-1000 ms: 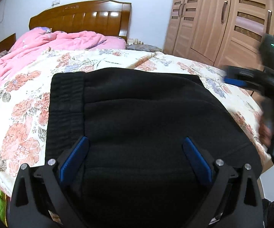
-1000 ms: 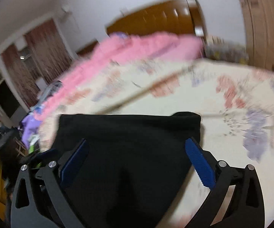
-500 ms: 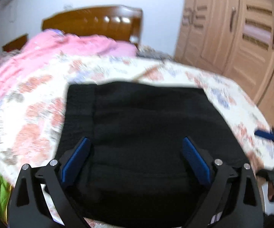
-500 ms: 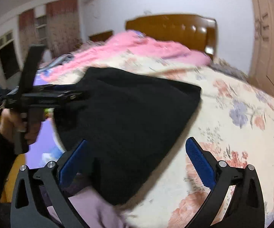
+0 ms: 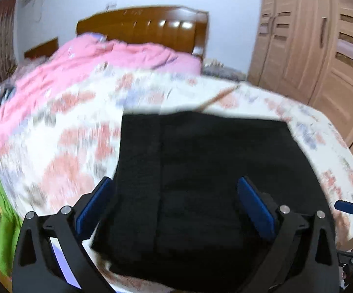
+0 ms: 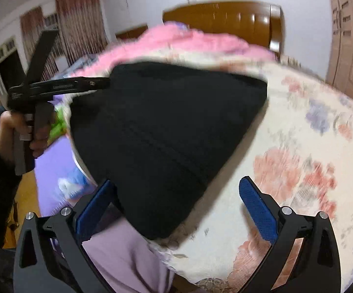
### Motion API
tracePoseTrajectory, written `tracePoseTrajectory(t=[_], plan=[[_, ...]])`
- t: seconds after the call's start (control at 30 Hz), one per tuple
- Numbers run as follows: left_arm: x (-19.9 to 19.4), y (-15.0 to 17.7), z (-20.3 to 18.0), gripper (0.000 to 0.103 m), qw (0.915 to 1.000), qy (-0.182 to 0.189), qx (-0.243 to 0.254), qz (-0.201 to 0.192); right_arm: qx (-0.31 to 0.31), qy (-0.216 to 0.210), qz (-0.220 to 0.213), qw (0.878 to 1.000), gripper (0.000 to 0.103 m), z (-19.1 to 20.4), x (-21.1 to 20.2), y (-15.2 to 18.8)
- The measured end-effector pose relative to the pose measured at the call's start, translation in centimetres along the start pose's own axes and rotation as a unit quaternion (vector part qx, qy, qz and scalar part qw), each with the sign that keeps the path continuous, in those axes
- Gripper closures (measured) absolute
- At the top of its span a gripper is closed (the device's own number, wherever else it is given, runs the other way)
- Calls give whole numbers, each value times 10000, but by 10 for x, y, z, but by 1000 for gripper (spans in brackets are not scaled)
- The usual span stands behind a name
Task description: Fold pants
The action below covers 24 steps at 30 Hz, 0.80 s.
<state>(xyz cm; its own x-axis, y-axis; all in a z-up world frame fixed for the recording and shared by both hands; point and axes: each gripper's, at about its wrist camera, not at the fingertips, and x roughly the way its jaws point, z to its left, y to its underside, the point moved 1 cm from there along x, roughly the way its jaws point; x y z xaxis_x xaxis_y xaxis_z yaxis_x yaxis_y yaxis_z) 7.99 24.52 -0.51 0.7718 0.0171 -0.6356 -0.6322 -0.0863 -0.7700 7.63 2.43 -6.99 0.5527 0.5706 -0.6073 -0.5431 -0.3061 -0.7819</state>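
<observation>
1. Left wrist view: my left gripper (image 5: 175, 210) is levelled over the near edge of the bed, its blue pads (image 5: 256, 208) spread wide with nothing between them.
2. Black pants (image 5: 208, 183) lie folded into a squarish block on the floral bedspread (image 5: 61, 146), filling the frame from centre to 6 o'clock. The waistband strip runs along the block's 9 o'clock side, long axis from 6 to 12, toward the wooden headboard (image 5: 149, 26).
3. Right wrist view: my right gripper (image 6: 176, 210) hovers low at the bed's corner, fingers apart and empty, pointing across the pants (image 6: 166, 131) toward 11 o'clock.
4. Seen from here the pants taper to a corner at 6 o'clock, overhanging the bedspread edge.
5. My left hand (image 6: 21, 131), at 9 o'clock, grips the other tool's handle upright; its fingers reach level to the pants' far edge. Contact unclear through blur.
6. Pink quilt (image 5: 98, 61) is heaped at 11 o'clock; wardrobe (image 5: 323, 48) at 2.
</observation>
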Motion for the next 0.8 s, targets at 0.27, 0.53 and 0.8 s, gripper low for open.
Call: tracePoseTrajectory(t=[0.27,0.53,0.8], plan=[[89,-55,-34,2,9921,-360,933,761,-397,-31,668,9970,5,11,69,-58],[93,-44,-31,2,9936,-509,951,339,-266,-397,382,9981,4,-8,76,-50],[96,-48,-31,2,9954,-465,765,346,-408,-214,638,9969,5,-24,87,-66]])
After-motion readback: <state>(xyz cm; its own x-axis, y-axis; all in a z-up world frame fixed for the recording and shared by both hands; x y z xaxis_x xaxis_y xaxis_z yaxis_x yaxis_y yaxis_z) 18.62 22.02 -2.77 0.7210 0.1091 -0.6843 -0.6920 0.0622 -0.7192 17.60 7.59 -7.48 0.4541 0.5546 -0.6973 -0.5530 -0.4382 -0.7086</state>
